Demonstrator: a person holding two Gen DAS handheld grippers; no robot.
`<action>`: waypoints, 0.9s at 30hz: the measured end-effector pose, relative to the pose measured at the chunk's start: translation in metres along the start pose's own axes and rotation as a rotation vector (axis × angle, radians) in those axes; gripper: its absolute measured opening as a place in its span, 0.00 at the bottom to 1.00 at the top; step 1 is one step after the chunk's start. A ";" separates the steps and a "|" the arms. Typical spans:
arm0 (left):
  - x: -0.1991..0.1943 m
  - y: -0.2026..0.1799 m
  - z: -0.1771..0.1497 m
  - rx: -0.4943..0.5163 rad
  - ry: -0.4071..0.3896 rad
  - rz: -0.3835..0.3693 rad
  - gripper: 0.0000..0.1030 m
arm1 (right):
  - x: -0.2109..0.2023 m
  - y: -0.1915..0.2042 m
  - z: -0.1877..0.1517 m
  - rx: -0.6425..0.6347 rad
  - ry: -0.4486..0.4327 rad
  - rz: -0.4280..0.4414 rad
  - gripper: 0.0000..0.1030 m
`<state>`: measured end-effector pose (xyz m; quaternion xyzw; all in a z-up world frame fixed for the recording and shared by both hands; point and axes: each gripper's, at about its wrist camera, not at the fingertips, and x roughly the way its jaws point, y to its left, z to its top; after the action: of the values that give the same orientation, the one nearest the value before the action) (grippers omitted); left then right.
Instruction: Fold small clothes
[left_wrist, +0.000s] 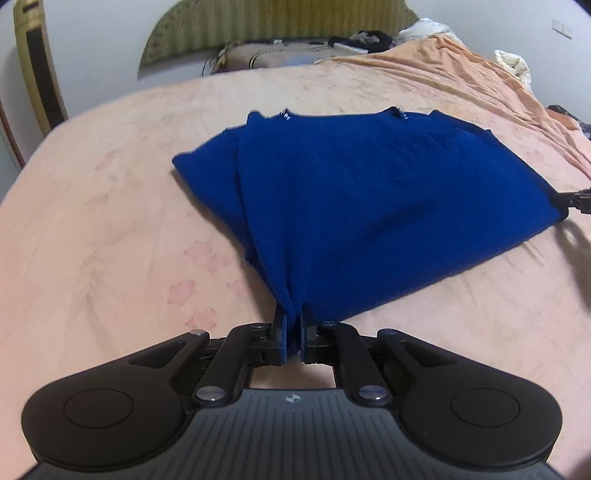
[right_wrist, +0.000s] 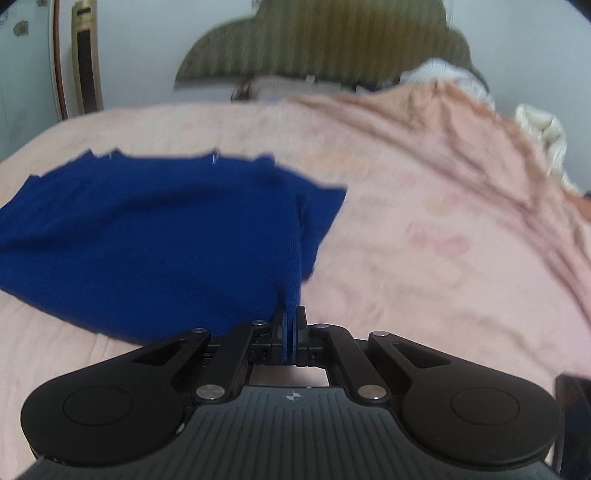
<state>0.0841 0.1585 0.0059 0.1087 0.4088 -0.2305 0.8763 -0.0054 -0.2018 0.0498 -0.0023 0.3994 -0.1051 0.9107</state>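
Note:
A dark blue knit garment (left_wrist: 369, 195) lies on the pink bedsheet (left_wrist: 110, 221), its near edge lifted. My left gripper (left_wrist: 293, 325) is shut on the garment's near left corner, blue cloth pinched between the fingers. My right gripper (right_wrist: 291, 321) is shut on the near right corner of the same garment (right_wrist: 147, 240). The right gripper also shows in the left wrist view (left_wrist: 572, 199) at the garment's right edge. The garment's far edge rests on the bed, with a folded layer showing at each side.
The bed's green striped headboard (left_wrist: 277, 22) stands at the back, with a pile of clothes (left_wrist: 280, 51) below it. The sheet bunches into orange-pink folds (right_wrist: 498, 155) at the right. A gold-framed upright object (left_wrist: 37, 66) stands at the left beside the bed.

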 end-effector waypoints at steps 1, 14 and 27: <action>-0.004 0.001 0.003 -0.007 -0.001 -0.007 0.08 | -0.003 -0.001 0.001 0.010 -0.015 -0.018 0.13; 0.024 -0.041 0.054 0.017 -0.082 0.240 0.76 | 0.019 0.060 0.027 -0.008 -0.064 0.205 0.42; 0.026 -0.050 0.035 -0.029 -0.012 0.279 0.76 | 0.021 0.068 0.012 -0.029 0.008 0.162 0.56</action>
<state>0.0971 0.0936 0.0084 0.1502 0.3877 -0.1008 0.9038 0.0297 -0.1399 0.0369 0.0172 0.4034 -0.0255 0.9145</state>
